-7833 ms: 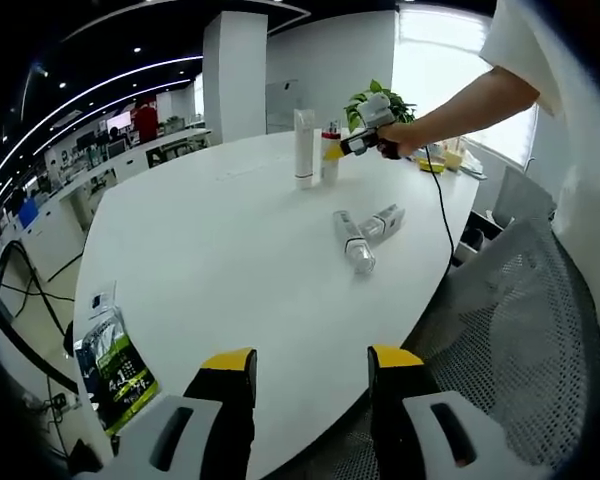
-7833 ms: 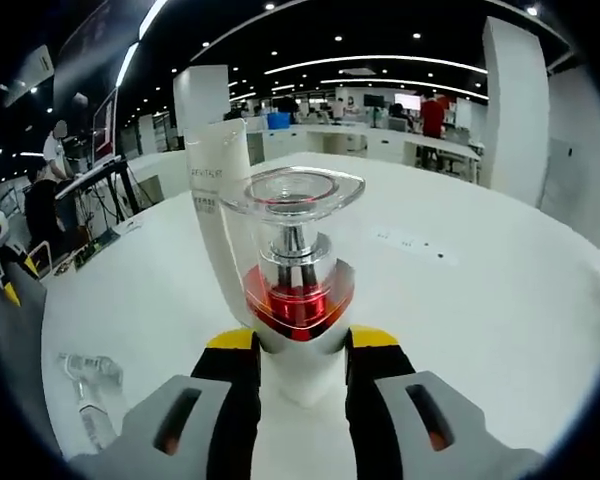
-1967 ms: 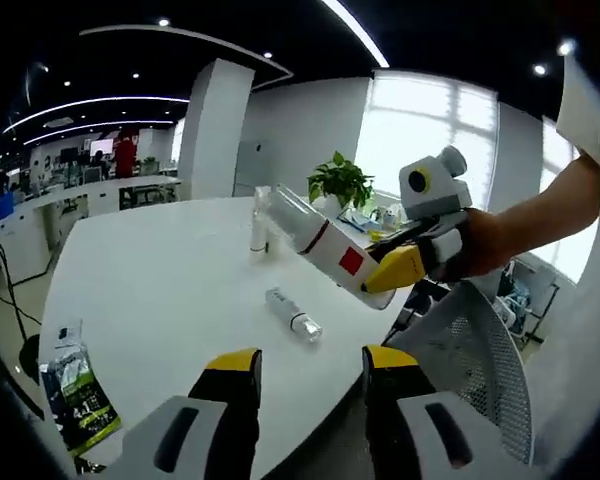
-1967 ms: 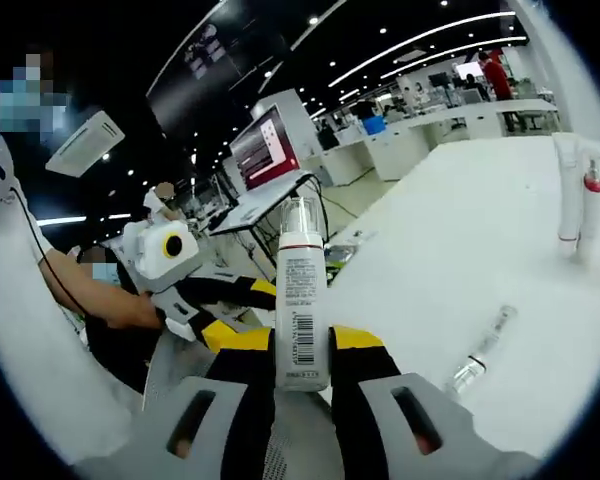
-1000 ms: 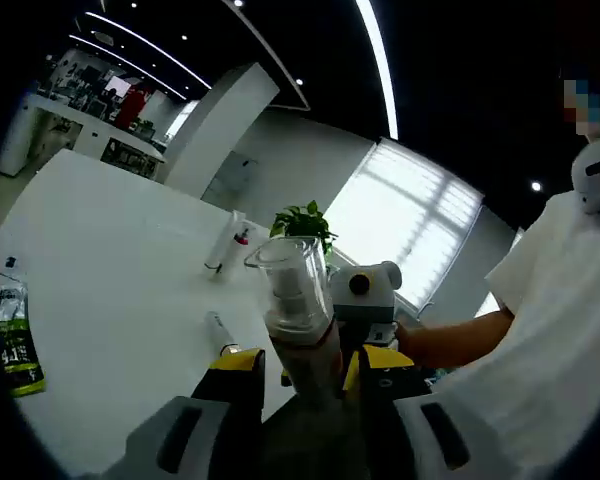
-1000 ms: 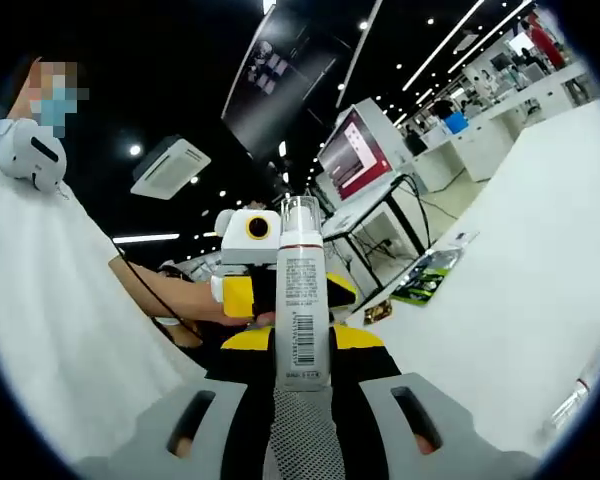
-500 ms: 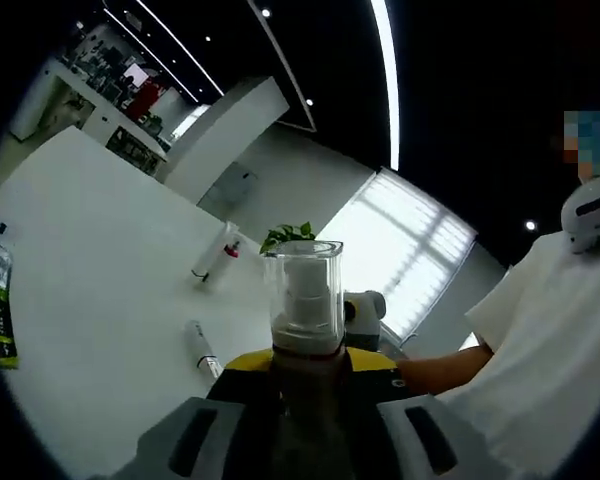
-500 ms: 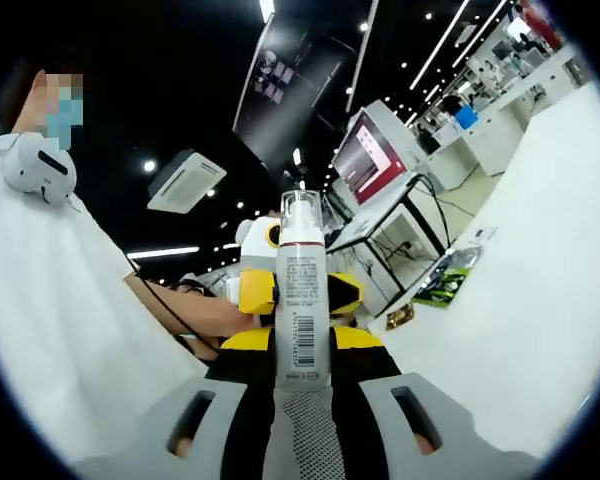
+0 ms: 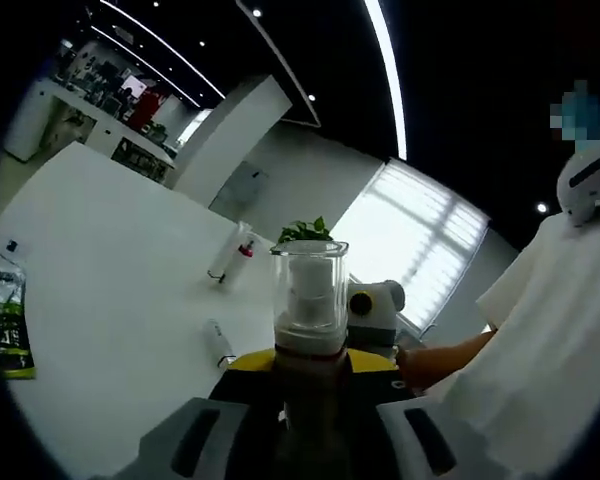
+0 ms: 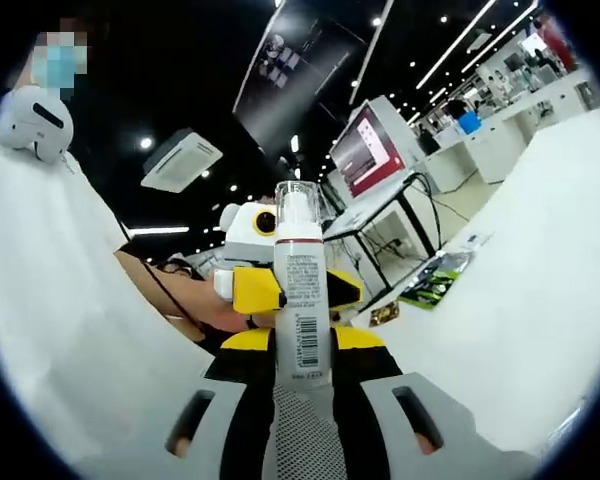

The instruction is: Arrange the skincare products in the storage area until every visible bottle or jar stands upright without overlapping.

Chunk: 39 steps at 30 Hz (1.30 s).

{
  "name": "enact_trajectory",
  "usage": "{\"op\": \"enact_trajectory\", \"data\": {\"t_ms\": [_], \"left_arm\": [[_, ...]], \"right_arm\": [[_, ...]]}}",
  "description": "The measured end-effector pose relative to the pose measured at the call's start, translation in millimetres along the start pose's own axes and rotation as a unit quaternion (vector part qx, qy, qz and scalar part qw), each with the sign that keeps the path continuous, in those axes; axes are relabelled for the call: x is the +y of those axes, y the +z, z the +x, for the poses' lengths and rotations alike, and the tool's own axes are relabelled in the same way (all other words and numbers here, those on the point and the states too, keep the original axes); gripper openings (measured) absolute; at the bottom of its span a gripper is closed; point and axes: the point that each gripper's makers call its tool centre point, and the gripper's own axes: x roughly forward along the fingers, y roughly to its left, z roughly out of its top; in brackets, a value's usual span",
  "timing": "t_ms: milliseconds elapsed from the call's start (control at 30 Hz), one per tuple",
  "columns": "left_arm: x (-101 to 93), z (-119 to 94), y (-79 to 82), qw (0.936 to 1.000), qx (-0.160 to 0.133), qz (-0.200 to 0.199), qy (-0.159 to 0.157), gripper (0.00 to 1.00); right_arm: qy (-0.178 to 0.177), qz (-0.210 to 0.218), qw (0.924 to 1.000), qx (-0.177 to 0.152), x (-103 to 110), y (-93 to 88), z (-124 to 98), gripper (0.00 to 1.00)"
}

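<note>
Bottle held between both tools: a white pump bottle (image 10: 302,300) with a clear cap and a barcode label stands along the jaws of the right tool (image 10: 300,345), which is clamped on its lower body, well above the counter (image 10: 520,270). Just behind that bottle in the right gripper view, the left tool (image 10: 280,290) shows its yellow jaws on either side of the bottle's upper part, with a person's hand (image 10: 215,310) behind it. In the left gripper view the same bottle (image 9: 308,310) rises cap-first from between the jaws of the left tool (image 9: 310,365), its clear cap over a white pump head; the yellow jaws sit tight against its neck, so this tool too grips it. Just behind the bottle there, the right tool (image 9: 375,310) shows, held by a person in a white shirt (image 9: 540,330). On the white counter (image 9: 100,240), beyond the held bottle, a clear bottle (image 9: 218,342) lies on its side near the counter's close edge. Farther back on the counter, a tall white tube (image 9: 230,250) and a red-necked bottle (image 9: 243,255) stand upright just beside each other, in front of a green plant (image 9: 302,232). At the counter's left edge lies a green and black packet (image 9: 8,325), seen also in the right gripper view (image 10: 435,285) near the counter's rim.
</note>
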Motion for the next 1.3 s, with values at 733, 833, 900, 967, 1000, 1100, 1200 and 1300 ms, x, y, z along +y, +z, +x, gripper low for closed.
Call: {"op": "enact_trajectory", "data": {"t_ms": [733,833,900,967,1000,1100,1200,1300], "left_arm": [[30.1,7,-31.2,0.9727,0.087,0.173,0.127,0.23],[29.9,8,-30.7,0.9711,0.084,0.182,0.130,0.23],[33.6,7,-30.1,0.9691,0.086,0.184,0.140,0.23],[38.0,5,-32.1,0.9654,0.094,0.189,0.153,0.23],[38.2,5,-31.8,0.9655,0.092,0.189,0.153,0.23],[39.7,3,-32.2,0.9633,0.094,0.196,0.157,0.23],[35.8,3,-30.8,0.9615,0.088,0.213,0.150,0.24],[32.1,6,-29.6,0.9587,0.083,0.233,0.141,0.24]], "right_arm": [[-0.103,-0.079,0.9907,0.039,-13,38.8,-6,0.39],[-0.115,-0.080,0.9874,0.073,-18,24.7,2,0.36],[-0.122,-0.087,0.9848,0.088,-20,16.7,5,0.32],[-0.131,-0.086,0.9835,0.091,-22,13.3,6,0.22],[-0.128,-0.086,0.9835,0.095,-20,11.0,7,0.21],[-0.146,-0.088,0.9819,0.083,-22,11.4,7,0.20],[-0.147,-0.108,0.9804,0.074,-20,13.2,4,0.19],[-0.147,-0.116,0.9799,0.069,-17,15.4,0,0.19]]}}
